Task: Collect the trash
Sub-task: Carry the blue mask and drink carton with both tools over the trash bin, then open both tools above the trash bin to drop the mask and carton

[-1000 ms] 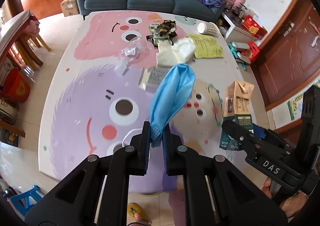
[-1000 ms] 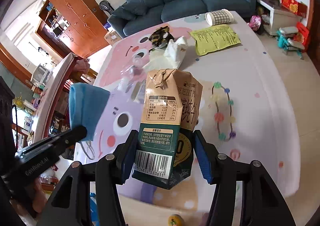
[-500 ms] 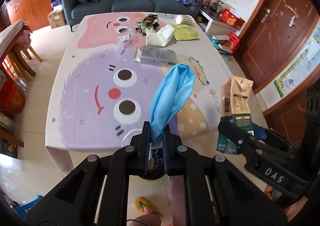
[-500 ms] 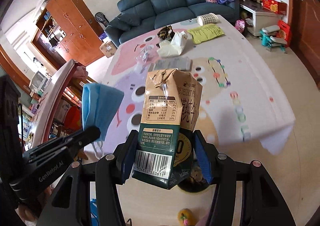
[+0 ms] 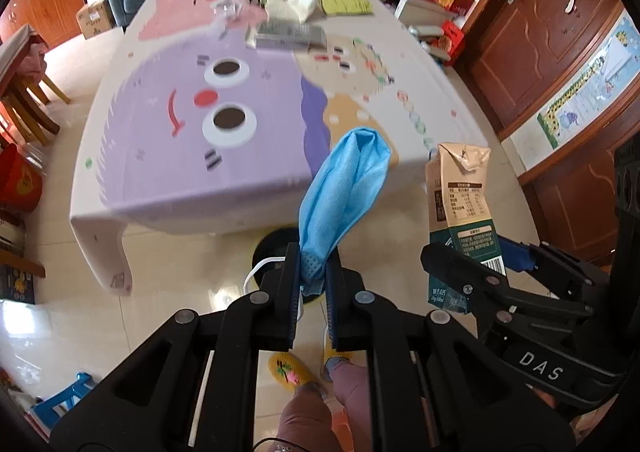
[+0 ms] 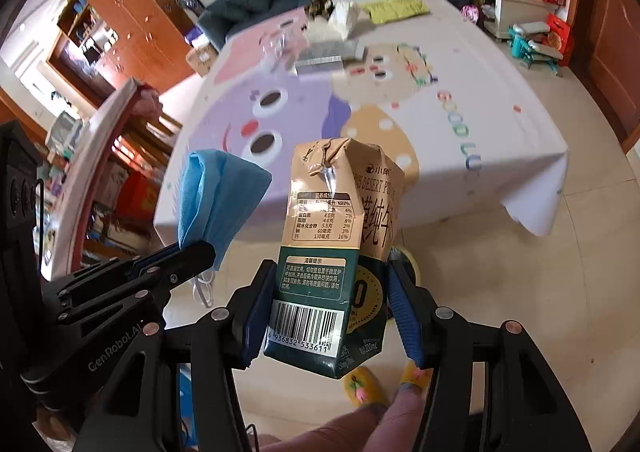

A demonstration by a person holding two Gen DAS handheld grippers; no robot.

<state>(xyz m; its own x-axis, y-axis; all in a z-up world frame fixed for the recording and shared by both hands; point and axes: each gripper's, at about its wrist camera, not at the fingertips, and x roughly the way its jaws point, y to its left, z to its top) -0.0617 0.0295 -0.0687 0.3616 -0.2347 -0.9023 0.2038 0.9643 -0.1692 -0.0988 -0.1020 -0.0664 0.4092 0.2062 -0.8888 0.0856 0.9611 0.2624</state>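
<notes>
Holding a blue mask in our left gripper and milk carton in our right gripper above the bin; more litter waits on the table beyond it.

Two downward wrist views, shared table.

**Handheld Gripper Units and Operator: External Appearance**

The left gripper is a matte black frame of angular, triangulated struts with round silver screw heads at the pivots. Its jaws are flat black plates. White lettering "GenRobot.AI" runs along its side in the right wrist view. The right gripper has the same black frame and silver screws, with ribbed blue pads on its jaws and white "DAS" lettering on its body. The person wears mauve-pink trousers and yellow slippers with a pink flower motif.
</notes>
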